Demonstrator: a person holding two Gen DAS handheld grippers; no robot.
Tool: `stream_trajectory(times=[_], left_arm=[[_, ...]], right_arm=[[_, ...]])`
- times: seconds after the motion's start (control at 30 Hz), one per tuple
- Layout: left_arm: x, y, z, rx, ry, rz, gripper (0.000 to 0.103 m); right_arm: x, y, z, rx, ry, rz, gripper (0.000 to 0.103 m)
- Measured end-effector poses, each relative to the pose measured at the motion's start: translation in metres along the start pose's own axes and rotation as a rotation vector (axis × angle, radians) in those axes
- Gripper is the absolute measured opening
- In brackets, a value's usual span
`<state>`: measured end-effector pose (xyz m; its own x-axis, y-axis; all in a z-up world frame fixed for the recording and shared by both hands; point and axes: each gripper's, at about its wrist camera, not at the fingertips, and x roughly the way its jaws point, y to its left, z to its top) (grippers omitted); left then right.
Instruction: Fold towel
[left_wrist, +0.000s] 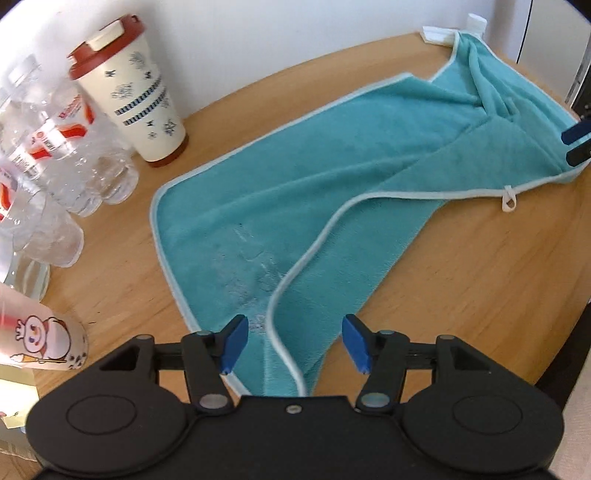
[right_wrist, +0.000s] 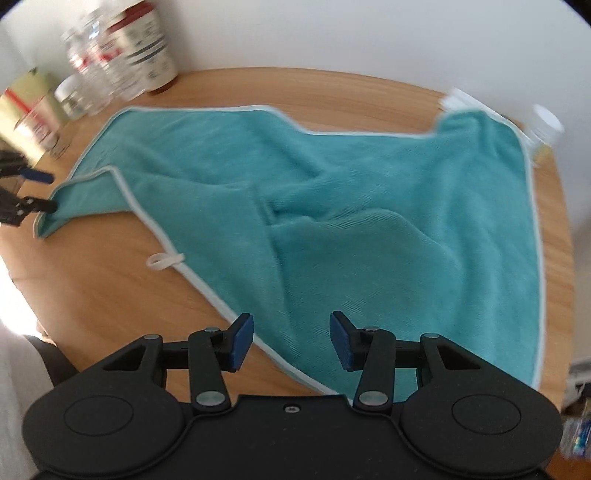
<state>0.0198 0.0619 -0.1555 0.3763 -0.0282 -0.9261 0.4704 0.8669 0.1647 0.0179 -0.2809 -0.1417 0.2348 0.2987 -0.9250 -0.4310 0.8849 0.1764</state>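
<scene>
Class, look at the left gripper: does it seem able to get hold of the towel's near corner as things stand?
Probably yes. The left gripper is open, its fingers either side of the teal towel corner, whose pale hem runs between them. Nothing lies in the gap; the cups and bottles stand off to the side.

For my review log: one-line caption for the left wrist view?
Open left gripper straddles the near corner of a rumpled teal towel on a wooden table, bottles beside.

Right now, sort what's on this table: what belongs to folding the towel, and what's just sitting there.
For the job:
- towel
- left tool, open
- right tool, open

Just sitting there:
- lidded cup
- plastic bottles
- cartoon cup
- white jar
</scene>
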Motion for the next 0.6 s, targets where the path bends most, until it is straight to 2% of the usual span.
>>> stream_trajectory(times=[0.1, 0.13, 0.2, 0.23, 0.27, 0.3, 0.33, 0.37, 0.47, 0.6], left_arm=[[0.007, -0.004, -0.003, -0.005, 0.019, -0.019, 0.058], [0.009, -0.005, -0.003, -0.005, 0.025, -0.024, 0.062], [0.014, -0.007, -0.004, 0.004, 0.031, -0.019, 0.062], [0.016, -0.009, -0.004, 0.011, 0.027, -0.014, 0.061], [0.018, -0.010, -0.004, 0.011, 0.025, -0.004, 0.058], [0.020, -0.010, -0.004, 0.008, 0.027, 0.000, 0.054], [0.023, -0.009, -0.003, 0.002, 0.031, -0.001, 0.039], [0.025, -0.008, -0.003, -0.004, 0.035, -0.002, 0.029], [0.025, -0.007, -0.003, -0.012, 0.029, -0.003, 0.023], [0.018, -0.005, -0.005, 0.000, 0.004, 0.000, 0.017]], right_arm=[[0.006, 0.007, -0.002, -0.064, 0.007, 0.034, 0.050], [0.006, 0.010, -0.002, -0.081, 0.010, 0.027, 0.050], [0.016, 0.019, -0.004, -0.125, 0.044, -0.004, 0.047], [0.020, 0.020, -0.006, -0.138, 0.061, -0.012, 0.041], [0.024, 0.022, -0.007, -0.152, 0.078, -0.024, 0.031], [0.027, 0.024, -0.008, -0.170, 0.086, -0.044, 0.027], [0.027, 0.023, -0.007, -0.175, 0.081, -0.052, 0.019], [0.029, 0.021, -0.005, -0.160, 0.085, -0.044, 0.011], [0.028, 0.012, -0.001, -0.112, 0.096, -0.018, 0.008], [0.016, 0.009, 0.000, -0.117, 0.095, 0.000, 0.007]])
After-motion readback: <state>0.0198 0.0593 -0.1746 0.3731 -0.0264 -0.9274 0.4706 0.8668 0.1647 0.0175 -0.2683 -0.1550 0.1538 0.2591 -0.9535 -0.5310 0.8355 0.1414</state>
